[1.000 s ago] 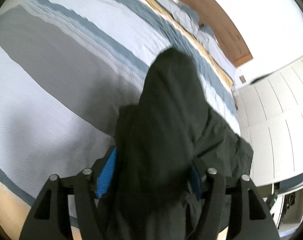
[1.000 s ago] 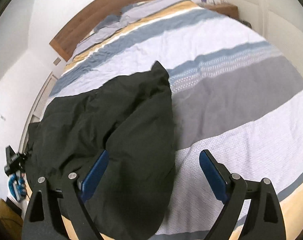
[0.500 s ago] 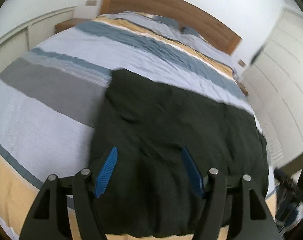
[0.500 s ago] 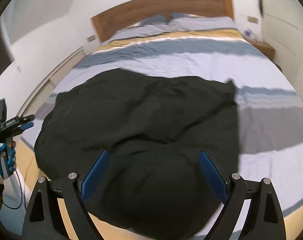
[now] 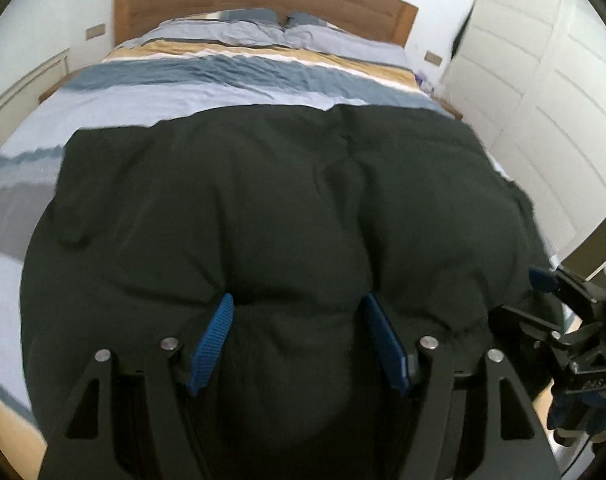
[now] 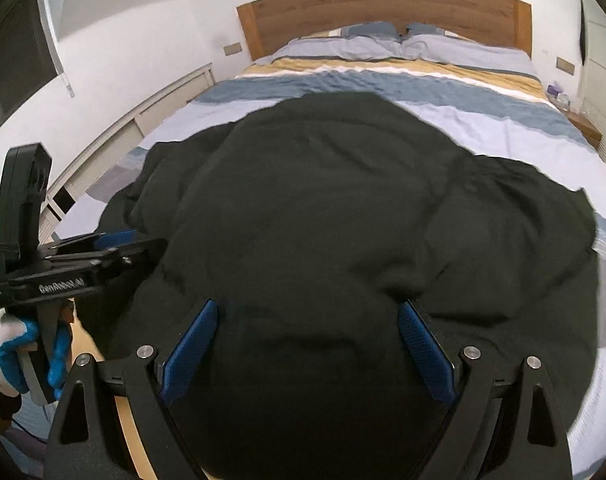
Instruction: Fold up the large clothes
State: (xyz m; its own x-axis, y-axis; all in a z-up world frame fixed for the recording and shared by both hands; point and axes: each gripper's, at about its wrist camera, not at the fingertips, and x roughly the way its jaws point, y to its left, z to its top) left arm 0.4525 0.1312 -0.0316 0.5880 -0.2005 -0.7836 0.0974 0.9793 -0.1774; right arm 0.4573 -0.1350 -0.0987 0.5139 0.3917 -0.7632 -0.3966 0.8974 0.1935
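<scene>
A large black garment [image 5: 283,200] [image 6: 323,200] lies spread wide across the foot half of a striped bed [image 5: 223,92] [image 6: 483,120]. My left gripper [image 5: 297,300] hangs over its near edge. The jaws are opening, and cloth bulges up between the blue pads without being pinched. My right gripper [image 6: 307,305] stands wide open over the same near edge, further right, with cloth under and between its fingers. Each gripper shows in the other's view: the left gripper [image 6: 143,242] held by a gloved hand [image 6: 7,344], the right gripper [image 5: 523,296] at the garment's right edge.
A wooden headboard [image 6: 383,12] and pillows [image 5: 263,28] close the far end of the bed. White wardrobe doors [image 5: 543,100] run along the right side. A nightstand [image 6: 583,128] stands at the far right and a low white cabinet [image 6: 163,108] along the left wall.
The garment, bunched and draped through my left gripper a second ago, now lies flat and spread out. Both grippers have rolled and swung round to face the headboard squarely.
</scene>
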